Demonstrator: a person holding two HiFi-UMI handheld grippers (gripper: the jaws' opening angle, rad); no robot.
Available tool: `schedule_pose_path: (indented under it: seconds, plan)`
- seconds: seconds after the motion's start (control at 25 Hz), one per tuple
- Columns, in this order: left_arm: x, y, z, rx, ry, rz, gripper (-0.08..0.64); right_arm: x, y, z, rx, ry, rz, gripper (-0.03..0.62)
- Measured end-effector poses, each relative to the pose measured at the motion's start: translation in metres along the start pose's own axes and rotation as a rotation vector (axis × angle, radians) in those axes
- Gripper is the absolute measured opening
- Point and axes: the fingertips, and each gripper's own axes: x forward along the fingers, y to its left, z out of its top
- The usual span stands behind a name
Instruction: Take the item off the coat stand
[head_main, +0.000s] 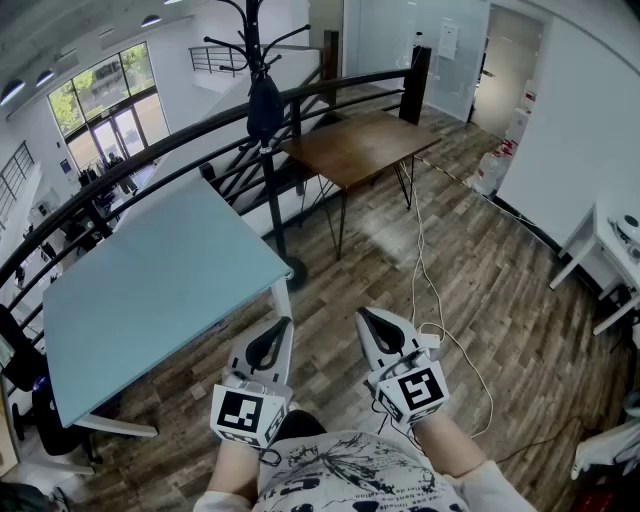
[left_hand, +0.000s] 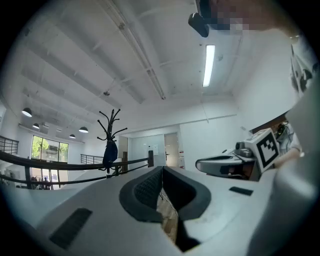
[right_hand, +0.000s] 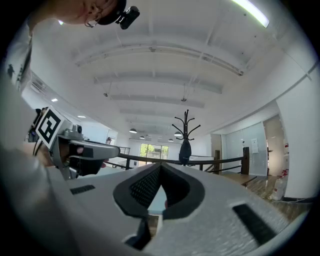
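A black coat stand (head_main: 262, 60) rises beyond the light blue table, close to the dark railing. A dark blue item (head_main: 265, 108) hangs from it; it also shows small as the dark blue item (left_hand: 110, 152) and the dark blue item (right_hand: 185, 149) in the gripper views. My left gripper (head_main: 285, 323) and right gripper (head_main: 363, 315) are held low near the person's body, side by side, far short of the stand. Both have their jaws pressed together with nothing between them. In the gripper views the left gripper (left_hand: 161, 169) and the right gripper (right_hand: 160, 166) point up toward the stand.
A light blue table (head_main: 150, 290) fills the left. A brown wooden table (head_main: 360, 145) stands behind the stand's pole. A dark curved railing (head_main: 150, 150) runs across the back. A white cable (head_main: 425, 280) trails over the wood floor, and a white desk (head_main: 600, 240) stands at the right.
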Motion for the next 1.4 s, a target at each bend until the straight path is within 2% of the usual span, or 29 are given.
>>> schedule_pose_path:
  seconds: [0.28, 0.44, 0.56, 0.76, 1.08, 1.4]
  plan:
    - [0.001, 0.002, -0.01, 0.0, 0.019, 0.002, 0.005, 0.0, 0.0, -0.011, 0.01, 0.011, -0.002, -0.009]
    - [0.006, -0.002, -0.016, -0.004, 0.04, -0.003, 0.005, -0.002, -0.013, -0.018, 0.042, 0.032, -0.049, -0.008]
    - [0.012, -0.003, -0.024, -0.01, 0.061, -0.002, 0.005, -0.001, -0.02, -0.026, 0.041, 0.051, -0.054, -0.008]
    - [0.027, 0.012, -0.041, -0.021, 0.081, 0.003, 0.005, 0.017, -0.031, -0.04, 0.069, 0.065, -0.05, -0.008]
    - [0.098, 0.083, -0.075, -0.049, 0.122, 0.028, 0.005, 0.107, -0.069, -0.075, 0.089, 0.101, -0.046, -0.008]
    - [0.21, 0.214, -0.067, -0.079, 0.098, 0.036, 0.005, 0.267, -0.117, -0.072, 0.073, 0.107, -0.046, -0.008]
